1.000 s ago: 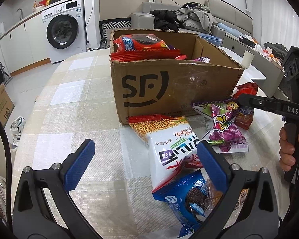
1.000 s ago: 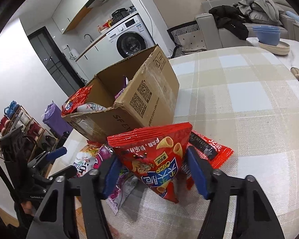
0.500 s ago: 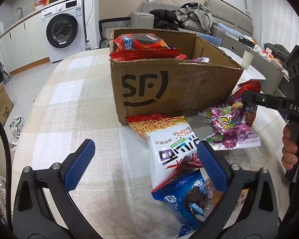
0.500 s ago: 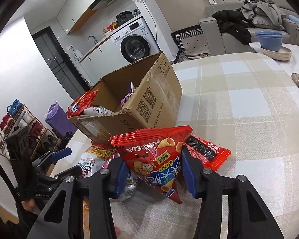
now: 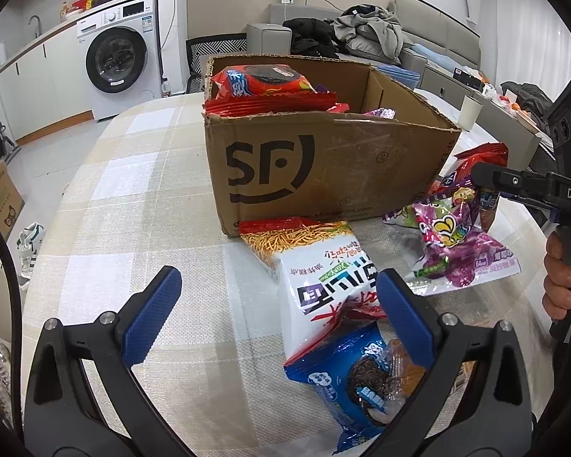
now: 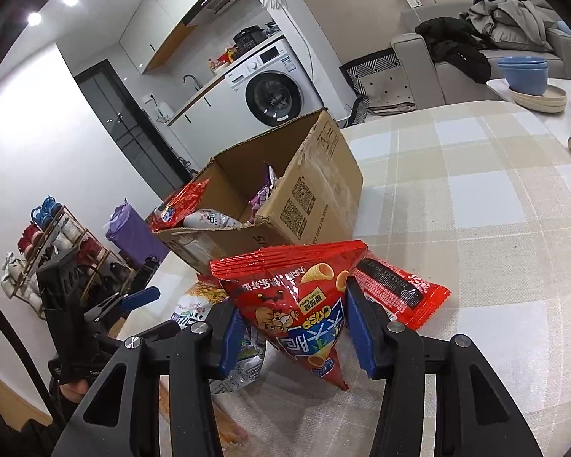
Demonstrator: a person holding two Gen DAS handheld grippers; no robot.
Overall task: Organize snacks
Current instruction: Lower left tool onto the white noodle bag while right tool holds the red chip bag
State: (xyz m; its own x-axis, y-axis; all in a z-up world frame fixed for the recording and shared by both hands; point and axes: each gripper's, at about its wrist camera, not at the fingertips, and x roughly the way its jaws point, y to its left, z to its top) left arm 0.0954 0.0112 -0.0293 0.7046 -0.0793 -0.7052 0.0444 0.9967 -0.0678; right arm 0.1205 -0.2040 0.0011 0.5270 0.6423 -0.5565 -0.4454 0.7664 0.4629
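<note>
An open cardboard box (image 5: 323, 160) stands on the checked table and holds a red cookie pack (image 5: 262, 80) among other bags. My right gripper (image 6: 293, 304) is shut on a red cone-snack bag (image 6: 281, 278), held upright just above the table beside the box (image 6: 316, 190). A flat red pack (image 6: 399, 289) lies behind it. My left gripper (image 5: 276, 278) hovers open over the table with nothing gripped. A white noodle-snack bag (image 5: 323, 278) and a blue cookie pack (image 5: 361, 377) lie by its right finger. A purple candy bag (image 5: 456, 243) lies farther right.
A washing machine (image 5: 118, 61) and a sofa piled with clothes (image 5: 365, 34) stand beyond the table. Blue bowls (image 6: 525, 76) rest on a side table and a shoe rack (image 6: 45, 251) stands at the left. A hand (image 5: 557, 278) grips the right tool's handle.
The right gripper's jaws have narrowed onto the red cone-snack bag and raised it a little. The purple bag has settled lower onto the table. The left gripper has not moved.
</note>
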